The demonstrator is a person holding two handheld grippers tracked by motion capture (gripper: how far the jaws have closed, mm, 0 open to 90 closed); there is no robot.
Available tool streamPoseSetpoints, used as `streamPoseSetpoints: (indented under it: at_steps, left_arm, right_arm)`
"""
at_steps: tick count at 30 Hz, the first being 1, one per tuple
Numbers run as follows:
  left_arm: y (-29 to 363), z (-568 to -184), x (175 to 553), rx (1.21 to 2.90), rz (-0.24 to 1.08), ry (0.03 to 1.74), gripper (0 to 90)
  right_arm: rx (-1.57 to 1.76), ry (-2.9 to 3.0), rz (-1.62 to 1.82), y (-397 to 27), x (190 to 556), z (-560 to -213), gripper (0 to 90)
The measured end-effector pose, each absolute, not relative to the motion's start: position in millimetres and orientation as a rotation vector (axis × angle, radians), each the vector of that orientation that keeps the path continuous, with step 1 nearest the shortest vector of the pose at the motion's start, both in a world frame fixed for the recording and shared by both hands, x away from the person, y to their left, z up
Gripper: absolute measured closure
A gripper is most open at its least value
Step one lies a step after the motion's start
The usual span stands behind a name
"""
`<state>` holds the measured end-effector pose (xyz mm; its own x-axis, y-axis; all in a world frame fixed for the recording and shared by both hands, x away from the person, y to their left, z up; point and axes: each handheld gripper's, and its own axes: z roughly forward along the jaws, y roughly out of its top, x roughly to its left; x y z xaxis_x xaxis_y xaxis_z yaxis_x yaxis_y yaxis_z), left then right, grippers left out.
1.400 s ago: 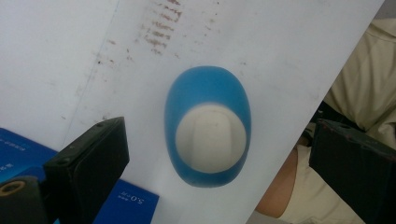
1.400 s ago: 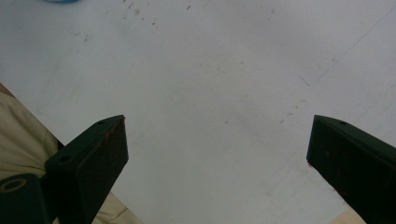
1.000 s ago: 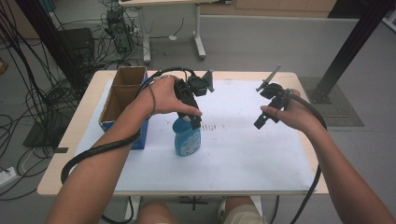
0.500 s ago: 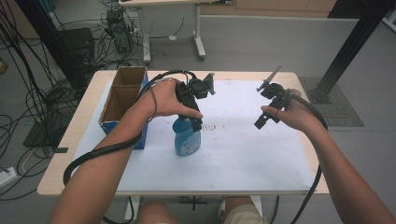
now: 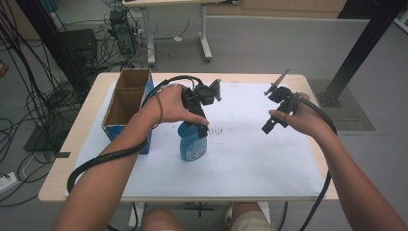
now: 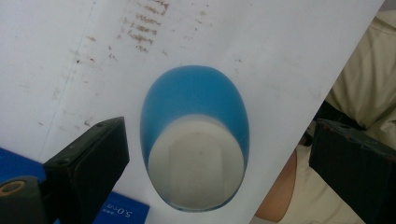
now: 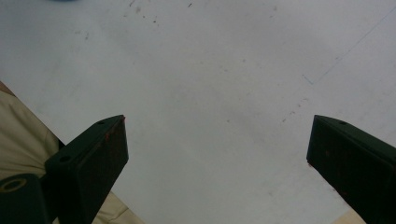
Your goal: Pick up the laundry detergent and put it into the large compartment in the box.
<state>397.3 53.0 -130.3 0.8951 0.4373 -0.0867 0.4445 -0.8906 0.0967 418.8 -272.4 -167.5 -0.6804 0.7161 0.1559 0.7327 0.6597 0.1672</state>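
Blue, with a pale top, the spray bottle (image 5: 193,140) stands upright on the white-covered bench (image 5: 250,159) beside a cardboard box (image 5: 126,103). The left tongs (image 5: 200,126) hover directly above it, jaws wide apart. The right tongs (image 5: 270,125), also spread, hang well apart over bare sheet.

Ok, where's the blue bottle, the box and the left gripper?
bottle (image 5: 192,146), high view, its blue body
box (image 5: 126,104), high view, its inside wall
left gripper (image 6: 219,158), left gripper view, between its open jaws
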Motion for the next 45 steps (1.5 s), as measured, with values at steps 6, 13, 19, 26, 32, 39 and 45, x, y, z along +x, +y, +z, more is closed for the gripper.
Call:
streamPoseSetpoints:
  at_steps: [6, 13, 19, 26, 32, 39, 45]
  left_arm:
    - [50, -133, 397, 2.953, -0.096, 0.682, 5.4]
    - [47, -139, 397, 2.966, -0.085, 0.680, 5.5]
    - [49, -142, 397, 2.965, -0.071, 0.684, 5.7]
    - [45, -148, 397, 2.990, -0.052, 0.678, 5.8]
    - [41, -152, 397, 3.004, -0.040, 0.674, 5.8]
    - [38, -155, 397, 3.013, -0.019, 0.670, 5.8]
    - [36, -160, 396, 3.020, -0.002, 0.679, 6.0]
  right_arm:
    - [-1.222, -2.790, -0.339, -274, 418, -167, 5.4]
    - [-1.223, -2.788, -0.341, -275, 418, -168, 5.4]
    - [-1.223, -2.786, -0.340, -275, 418, -169, 5.5]
    - [-1.225, -2.780, -0.340, -275, 418, -170, 5.5]
    - [-1.225, -2.779, -0.340, -276, 418, -171, 5.5]
    - [-1.226, -2.774, -0.342, -278, 419, -173, 5.5]
    - [-1.233, -2.770, -0.348, -280, 418, -173, 5.5]
